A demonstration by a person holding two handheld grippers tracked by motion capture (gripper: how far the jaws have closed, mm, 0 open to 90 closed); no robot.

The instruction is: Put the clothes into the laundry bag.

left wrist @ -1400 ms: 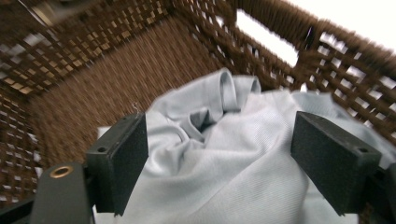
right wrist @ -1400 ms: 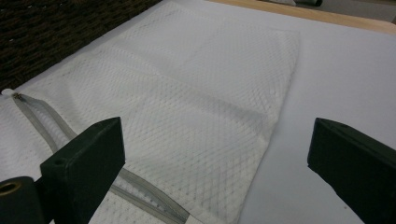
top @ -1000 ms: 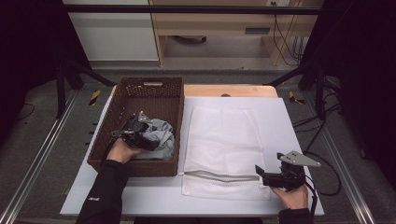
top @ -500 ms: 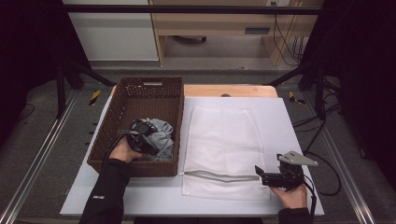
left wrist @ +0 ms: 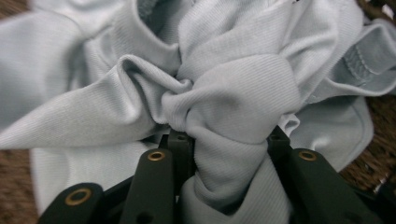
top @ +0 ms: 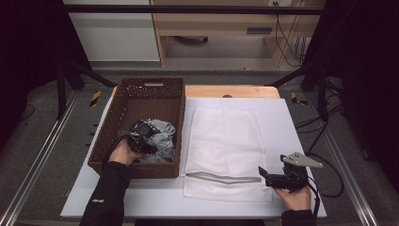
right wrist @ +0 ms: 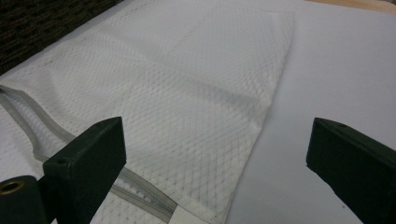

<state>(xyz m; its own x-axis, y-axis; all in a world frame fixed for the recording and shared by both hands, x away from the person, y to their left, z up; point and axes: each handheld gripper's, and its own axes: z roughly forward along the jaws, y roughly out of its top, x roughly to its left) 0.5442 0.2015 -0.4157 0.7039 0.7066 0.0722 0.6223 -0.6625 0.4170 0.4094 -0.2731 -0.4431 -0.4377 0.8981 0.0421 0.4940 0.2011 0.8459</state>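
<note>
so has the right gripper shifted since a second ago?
No. The right gripper sits at the same near right corner of the mesh laundry bag.

Black long sleeve on left forearm (top: 106,195) with small white cuff marking, black two-jaw grippers, left gripper (left wrist: 224,186) fingers with brass-ringed screw holes, right gripper (top: 263,175) with grey three-cornered top plate, trailing black cable

— What stands behind the table (top: 287,117)?

— A pale wooden desk (top: 221,23) against the back, with cables (top: 282,33) hanging at its right end, and a white cabinet (top: 113,35) to its left.

— And the floor?

— Grey carpet (top: 56,155) — metal rails (top: 33,165) run along both sides, with yellow-and-black tape marks (top: 95,98) near the far corners. The edges of the room are dark; light falls mostly on the middle.
</note>
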